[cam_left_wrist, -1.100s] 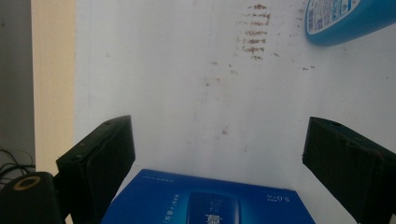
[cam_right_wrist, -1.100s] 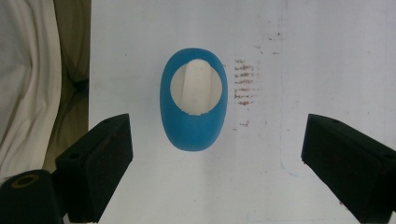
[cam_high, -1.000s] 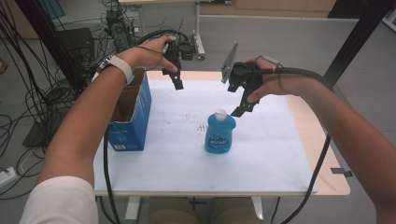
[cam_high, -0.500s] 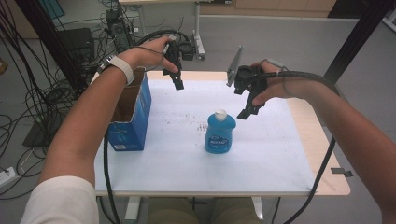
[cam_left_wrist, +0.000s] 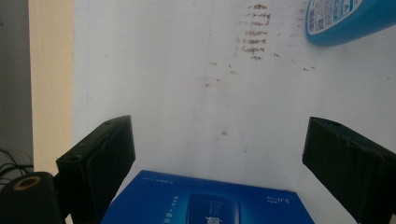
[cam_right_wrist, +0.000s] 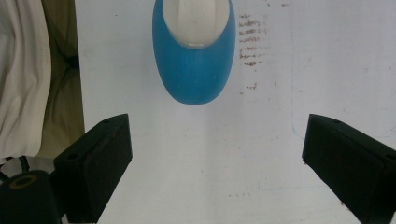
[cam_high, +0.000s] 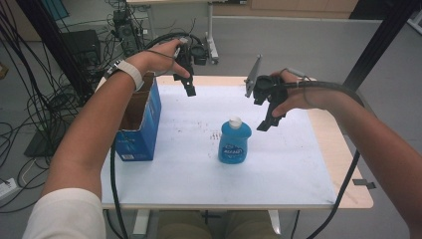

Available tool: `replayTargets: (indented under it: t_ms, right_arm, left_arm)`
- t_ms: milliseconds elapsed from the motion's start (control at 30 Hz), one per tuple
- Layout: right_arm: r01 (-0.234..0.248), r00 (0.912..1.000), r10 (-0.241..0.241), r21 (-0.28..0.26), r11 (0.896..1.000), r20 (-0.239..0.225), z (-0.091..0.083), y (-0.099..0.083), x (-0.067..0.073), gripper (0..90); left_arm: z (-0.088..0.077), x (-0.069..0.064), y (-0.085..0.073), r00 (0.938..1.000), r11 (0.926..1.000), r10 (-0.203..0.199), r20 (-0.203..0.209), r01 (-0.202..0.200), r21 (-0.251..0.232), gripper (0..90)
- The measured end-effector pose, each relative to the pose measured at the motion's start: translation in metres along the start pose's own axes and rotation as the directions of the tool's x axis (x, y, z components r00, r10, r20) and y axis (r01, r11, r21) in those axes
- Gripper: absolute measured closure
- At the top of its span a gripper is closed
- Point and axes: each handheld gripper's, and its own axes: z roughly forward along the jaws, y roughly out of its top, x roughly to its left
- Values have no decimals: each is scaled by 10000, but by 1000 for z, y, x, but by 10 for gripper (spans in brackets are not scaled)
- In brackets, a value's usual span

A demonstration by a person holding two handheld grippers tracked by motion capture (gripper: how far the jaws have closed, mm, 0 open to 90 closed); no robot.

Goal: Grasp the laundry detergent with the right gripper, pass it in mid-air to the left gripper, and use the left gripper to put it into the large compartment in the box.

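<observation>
The blue bottle (cam_high: 233, 142) with its white cap stands upright near the middle of the white surface (cam_high: 278, 169), in the same spot as a second ago, and the open blue box (cam_high: 139, 124) sits at the surface's left edge, also unmoved. The left tool (cam_high: 189, 88) hangs above the far left part of the surface, just beyond the box's far corner, where it was in both earlier frames; its jaws stand wide apart with nothing between them, and the left gripper view looks down past them at the box top (cam_left_wrist: 205, 203) and, farther off, the bottle's labelled side (cam_left_wrist: 348, 18). The right tool (cam_high: 266, 124) is the one thing that has shifted: over the last second it has drifted a little toward the right and slightly away from the bottle, so that it now hovers above the surface just beyond and to the right of the cap, not touching it. Its jaws are also spread wide and hold nothing; in the right gripper view the bottle (cam_right_wrist: 194, 60) shows from above, cap toward the top edge, lying ahead of the open jaws rather than between them. Faint brown marks (cam_right_wrist: 252, 39) speckle the surface beside the bottle.
</observation>
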Motion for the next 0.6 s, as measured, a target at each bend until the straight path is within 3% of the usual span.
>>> replayTargets:
  t_ms: [600]
  right_arm:
    - [-186, 9997, 186, 30, 9998, -140, 12, -8, 1, 83]
  left_arm:
    - [1, 0, 0, 10000, 10000, 6, 13, -6, -34, 97]
